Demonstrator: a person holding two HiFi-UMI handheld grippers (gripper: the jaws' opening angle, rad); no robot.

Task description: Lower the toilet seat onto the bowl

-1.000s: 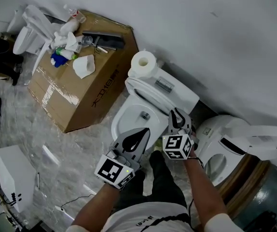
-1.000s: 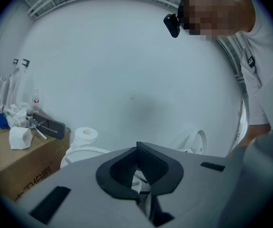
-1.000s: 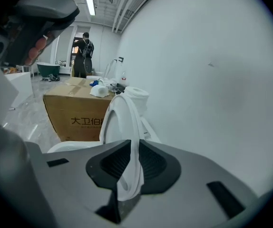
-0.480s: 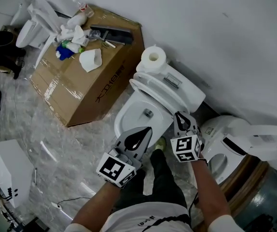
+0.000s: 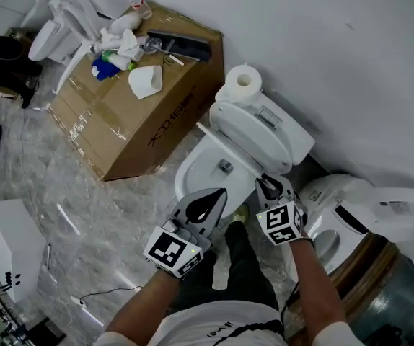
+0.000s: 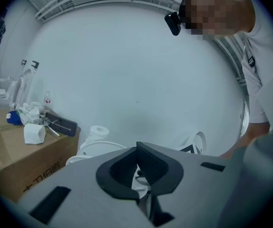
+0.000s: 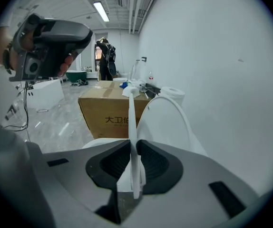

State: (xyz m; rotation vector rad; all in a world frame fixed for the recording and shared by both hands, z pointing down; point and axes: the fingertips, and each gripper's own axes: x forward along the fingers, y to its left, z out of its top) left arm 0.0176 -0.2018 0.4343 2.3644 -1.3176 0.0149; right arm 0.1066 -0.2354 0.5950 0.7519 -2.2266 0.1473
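The white toilet bowl stands by the wall with its lid raised against the tank. In the right gripper view the thin seat stands almost upright, edge-on, in front of the lid. My right gripper is shut on the seat's rim. Its jaws have just been opening a little, with the rim still pressed between the pads. My left gripper hovers shut over the front of the bowl, holding nothing.
A toilet roll sits on the tank. A large cardboard box with bottles and rags on top stands to the left of the toilet. Another toilet lies to the right. A white cabinet stands at far left.
My right gripper has drawn back from the tank toward me with the seat rim in it and tipped further down. The left gripper has shifted slightly alongside.
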